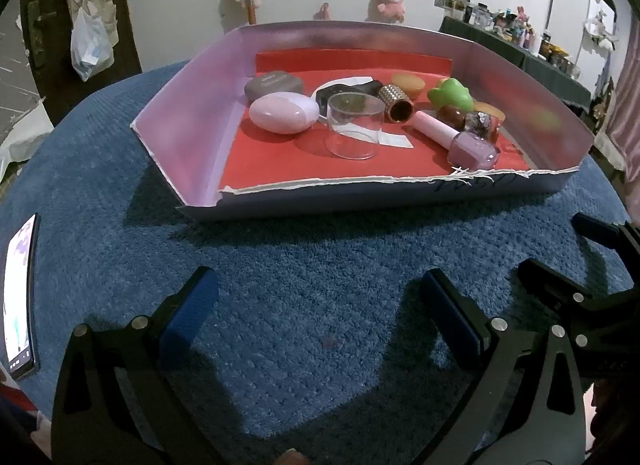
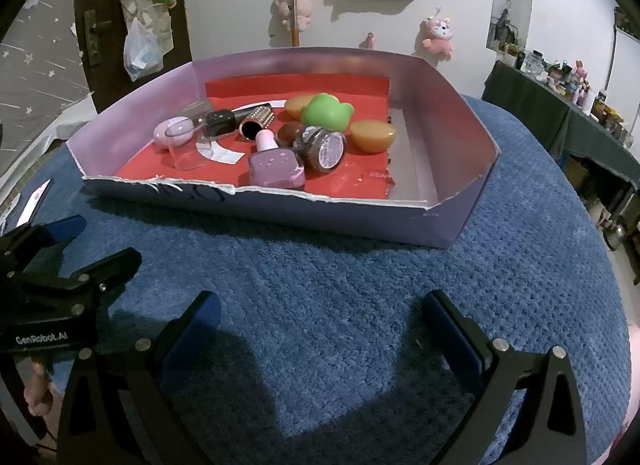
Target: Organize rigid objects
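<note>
A blue carpeted surface (image 1: 312, 265) fills both views. On it sits a shallow lavender cardboard tray (image 1: 192, 105) with a red floor, holding all the small objects: a clear plastic cup (image 1: 354, 125), a pink egg-shaped case (image 1: 284, 112), a green toy (image 1: 450, 93) and a purple nail polish bottle (image 1: 472, 149). Short of the tray, the left gripper (image 1: 320, 305) and right gripper (image 2: 320, 325) hover over bare carpet, both spread wide and holding nothing.

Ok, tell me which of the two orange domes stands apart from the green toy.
The orange dome nearest the tray's bare right end; open red floor separates it from the green toy. The other dome sits tucked behind the toy.
</note>
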A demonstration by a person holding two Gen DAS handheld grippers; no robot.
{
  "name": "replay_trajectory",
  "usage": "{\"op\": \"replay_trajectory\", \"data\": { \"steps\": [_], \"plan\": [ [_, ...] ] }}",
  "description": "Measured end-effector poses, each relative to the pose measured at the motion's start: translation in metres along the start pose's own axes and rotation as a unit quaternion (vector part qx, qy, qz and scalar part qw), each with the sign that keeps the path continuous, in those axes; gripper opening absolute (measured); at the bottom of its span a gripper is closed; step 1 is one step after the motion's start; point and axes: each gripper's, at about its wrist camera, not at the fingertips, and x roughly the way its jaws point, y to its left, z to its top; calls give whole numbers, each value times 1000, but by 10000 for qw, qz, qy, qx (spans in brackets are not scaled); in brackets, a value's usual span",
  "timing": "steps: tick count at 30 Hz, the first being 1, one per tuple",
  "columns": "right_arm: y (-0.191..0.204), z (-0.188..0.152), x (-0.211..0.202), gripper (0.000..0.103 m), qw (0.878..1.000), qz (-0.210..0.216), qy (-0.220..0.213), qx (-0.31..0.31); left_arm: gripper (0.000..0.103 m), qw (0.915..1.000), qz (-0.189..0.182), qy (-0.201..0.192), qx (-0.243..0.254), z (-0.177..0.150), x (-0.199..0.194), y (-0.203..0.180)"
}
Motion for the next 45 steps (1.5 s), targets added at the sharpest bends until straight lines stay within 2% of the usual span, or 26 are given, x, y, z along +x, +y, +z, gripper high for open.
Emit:
{"op": "replay_trajectory", "data": {
  "steps": [45],
  "plan": [
    [1,0,1,103,10000,-5,-5,0,103,10000,3,-62,26,0,-2,-1]
  ]
}}
